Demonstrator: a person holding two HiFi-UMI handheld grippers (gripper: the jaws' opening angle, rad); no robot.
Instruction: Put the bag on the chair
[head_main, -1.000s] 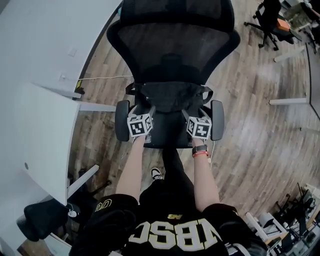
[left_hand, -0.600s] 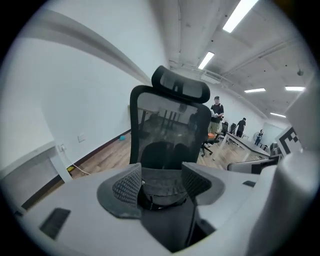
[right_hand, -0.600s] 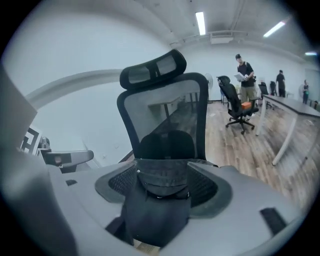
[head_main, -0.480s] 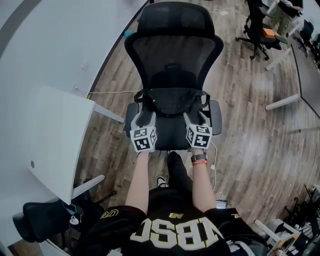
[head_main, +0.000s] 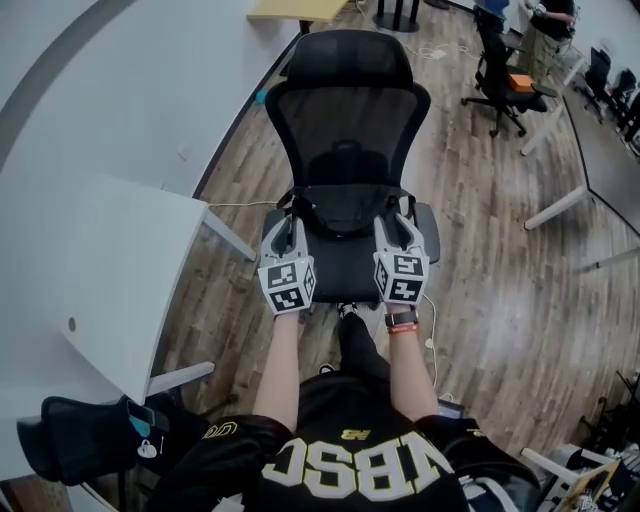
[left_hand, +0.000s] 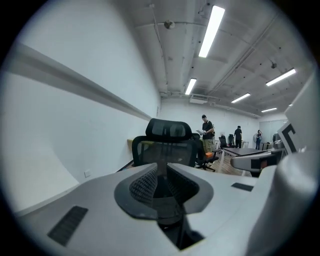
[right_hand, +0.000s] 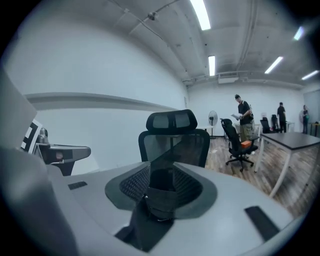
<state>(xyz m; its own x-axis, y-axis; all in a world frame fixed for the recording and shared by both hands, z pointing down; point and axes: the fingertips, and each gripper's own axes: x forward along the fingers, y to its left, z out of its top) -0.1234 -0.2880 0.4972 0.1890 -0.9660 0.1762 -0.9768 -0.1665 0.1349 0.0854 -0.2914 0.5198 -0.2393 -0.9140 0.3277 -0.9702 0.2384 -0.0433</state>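
A black bag (head_main: 345, 208) rests at the back of the black mesh office chair's seat (head_main: 345, 272), against the backrest. My left gripper (head_main: 290, 222) is at the bag's left end. Its jaws are closing and stand narrow, with a dark strap (left_hand: 176, 227) caught between them. At the bag's right end is my right gripper (head_main: 393, 222). It is also closing, its jaws wider apart, with a black strap and buckle (right_hand: 157, 200) in the gap. Past both jaws the chair's backrest (left_hand: 167, 150) (right_hand: 175, 145) shows.
A white desk (head_main: 110, 270) stands close on the left, with a dark chair (head_main: 75, 450) below it. Another office chair (head_main: 495, 75) and desk legs (head_main: 560, 205) are at the back right. People (left_hand: 206, 131) stand far off. The person's foot (head_main: 348, 312) is under the seat front.
In the head view the chair now sits smaller and higher, as if the person has drawn back. Both grippers have stayed at the bag's two ends over the seat.
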